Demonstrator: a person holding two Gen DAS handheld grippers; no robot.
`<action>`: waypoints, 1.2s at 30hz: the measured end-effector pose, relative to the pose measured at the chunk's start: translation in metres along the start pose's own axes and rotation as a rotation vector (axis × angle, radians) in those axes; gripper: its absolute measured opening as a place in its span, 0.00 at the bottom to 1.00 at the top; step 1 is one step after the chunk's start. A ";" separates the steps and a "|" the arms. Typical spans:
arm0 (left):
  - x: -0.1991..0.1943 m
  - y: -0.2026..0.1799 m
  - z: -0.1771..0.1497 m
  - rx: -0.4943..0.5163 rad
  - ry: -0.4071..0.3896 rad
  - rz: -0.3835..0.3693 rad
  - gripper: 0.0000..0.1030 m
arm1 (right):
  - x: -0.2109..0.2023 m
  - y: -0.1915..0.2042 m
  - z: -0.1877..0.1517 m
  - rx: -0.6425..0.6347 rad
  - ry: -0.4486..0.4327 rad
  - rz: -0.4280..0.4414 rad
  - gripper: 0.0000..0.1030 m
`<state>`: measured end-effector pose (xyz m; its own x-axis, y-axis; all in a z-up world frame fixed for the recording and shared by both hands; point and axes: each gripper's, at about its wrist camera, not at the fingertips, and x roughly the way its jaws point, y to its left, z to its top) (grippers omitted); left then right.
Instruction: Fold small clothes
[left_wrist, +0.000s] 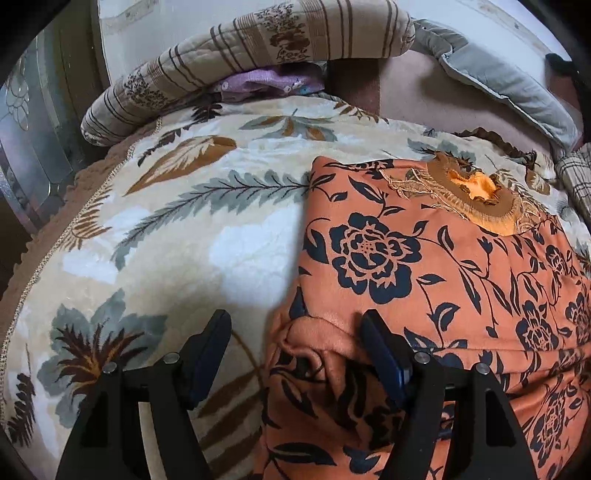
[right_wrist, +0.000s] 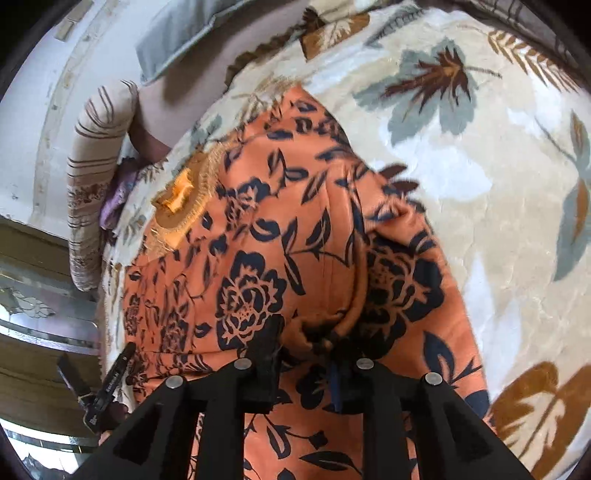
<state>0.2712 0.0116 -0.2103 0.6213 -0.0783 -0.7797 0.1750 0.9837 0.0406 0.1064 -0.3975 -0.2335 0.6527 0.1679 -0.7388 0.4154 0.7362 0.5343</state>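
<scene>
An orange garment (left_wrist: 406, 258) with a dark blue flower print lies spread on a leaf-patterned blanket (left_wrist: 184, 221), its brown lace collar (left_wrist: 476, 192) at the far end. My left gripper (left_wrist: 295, 325) is open over the garment's near left edge. Its right finger (left_wrist: 376, 339) rests on the cloth and a rumpled fold lies between the fingers. In the right wrist view the same garment (right_wrist: 258, 221) fills the middle, collar (right_wrist: 177, 199) to the left. My right gripper (right_wrist: 306, 339) is shut on a bunched fold of the orange cloth, pulled up from the garment's side.
A striped beige pillow (left_wrist: 258, 40) and a grey cushion (left_wrist: 498, 74) lie at the bed's far end, with a purple cloth (left_wrist: 266, 83) under the pillow. Glass-fronted furniture (left_wrist: 29, 147) stands left of the bed. The bare blanket (right_wrist: 461, 184) stretches beside the garment.
</scene>
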 end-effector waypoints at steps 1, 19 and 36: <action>-0.001 0.000 0.000 0.001 -0.005 0.002 0.71 | -0.002 0.002 0.003 -0.009 -0.015 0.006 0.24; -0.009 -0.001 0.005 -0.009 -0.075 0.009 0.71 | 0.023 -0.005 0.050 -0.080 -0.133 -0.107 0.51; -0.025 0.004 0.009 -0.063 -0.193 0.081 0.71 | -0.014 0.030 0.067 -0.231 -0.437 -0.215 0.07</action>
<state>0.2634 0.0157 -0.1854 0.7675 -0.0223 -0.6407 0.0746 0.9957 0.0546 0.1524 -0.4215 -0.1794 0.7914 -0.2546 -0.5557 0.4506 0.8574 0.2488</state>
